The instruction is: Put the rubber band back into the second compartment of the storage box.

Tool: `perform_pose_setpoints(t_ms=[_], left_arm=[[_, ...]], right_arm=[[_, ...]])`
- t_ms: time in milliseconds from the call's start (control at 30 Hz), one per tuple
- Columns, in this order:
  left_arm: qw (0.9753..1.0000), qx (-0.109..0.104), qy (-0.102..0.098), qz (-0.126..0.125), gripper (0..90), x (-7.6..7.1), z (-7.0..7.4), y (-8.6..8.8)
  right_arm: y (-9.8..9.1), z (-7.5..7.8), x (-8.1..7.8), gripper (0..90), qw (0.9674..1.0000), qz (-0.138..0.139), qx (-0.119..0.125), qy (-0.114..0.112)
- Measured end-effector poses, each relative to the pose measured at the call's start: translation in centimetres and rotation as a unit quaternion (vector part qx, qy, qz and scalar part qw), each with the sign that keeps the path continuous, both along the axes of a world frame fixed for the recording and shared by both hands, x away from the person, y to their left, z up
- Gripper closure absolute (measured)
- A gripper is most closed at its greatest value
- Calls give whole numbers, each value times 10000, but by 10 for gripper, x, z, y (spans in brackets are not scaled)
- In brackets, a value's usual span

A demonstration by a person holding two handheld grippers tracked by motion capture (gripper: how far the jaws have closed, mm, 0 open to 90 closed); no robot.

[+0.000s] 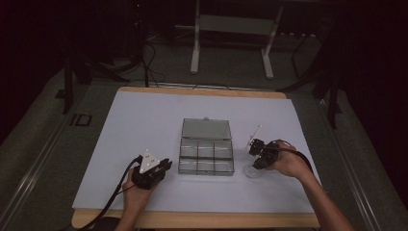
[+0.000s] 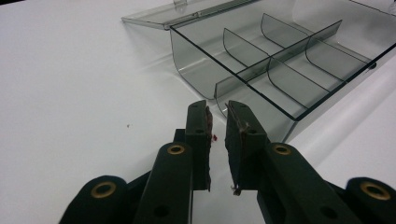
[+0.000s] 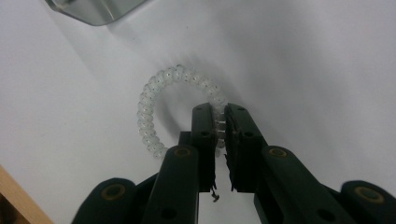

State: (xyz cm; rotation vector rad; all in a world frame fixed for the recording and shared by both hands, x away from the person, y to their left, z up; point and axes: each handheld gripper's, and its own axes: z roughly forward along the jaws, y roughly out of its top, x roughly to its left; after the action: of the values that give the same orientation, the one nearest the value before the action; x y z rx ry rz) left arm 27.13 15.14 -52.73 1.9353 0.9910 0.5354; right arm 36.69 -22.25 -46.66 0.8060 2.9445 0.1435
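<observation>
A clear plastic box [image 1: 206, 166] with several compartments lies in the middle of the white sheet, its lid [image 1: 206, 129] folded back flat. My left gripper [image 1: 166, 166] rests to the left of the box, pointing at it. In the left gripper view its jaws [image 2: 217, 109] stand a narrow gap apart with nothing between them, close to the box's near corner [image 2: 280, 70]. My right gripper [image 1: 259, 164] is to the right of the box, tilted down. It is shut [image 3: 219, 112] on a translucent beaded ring [image 3: 147, 116] that lies on the sheet [image 1: 252, 172].
A thin white stick [image 1: 255, 132] lies on the sheet beyond the right gripper. A corner of the box [image 3: 93, 9] sits near the ring. The white sheet [image 1: 144, 120] covers a wooden table; a metal stand [image 1: 231, 29] is behind it.
</observation>
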Motion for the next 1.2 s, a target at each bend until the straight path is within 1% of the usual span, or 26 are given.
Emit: perform_pose_setpoints(t_ms=[333,467,667,1200], left_arm=[[10000,-65,-21,4,773,0,0,0],[10000,-65,-23,-1,761,1,0,0],[9999,-127,-22,-20,741,0,0,0],[9999,-120,-26,-43,710,1,0,0]], right_arm=[[1,10,2,825,9999,-2,75,-84],[2,12,3,824,9999,8,66,-76],[6,14,4,824,9999,47,43,-92],[11,26,6,823,9997,74,104,-186]])
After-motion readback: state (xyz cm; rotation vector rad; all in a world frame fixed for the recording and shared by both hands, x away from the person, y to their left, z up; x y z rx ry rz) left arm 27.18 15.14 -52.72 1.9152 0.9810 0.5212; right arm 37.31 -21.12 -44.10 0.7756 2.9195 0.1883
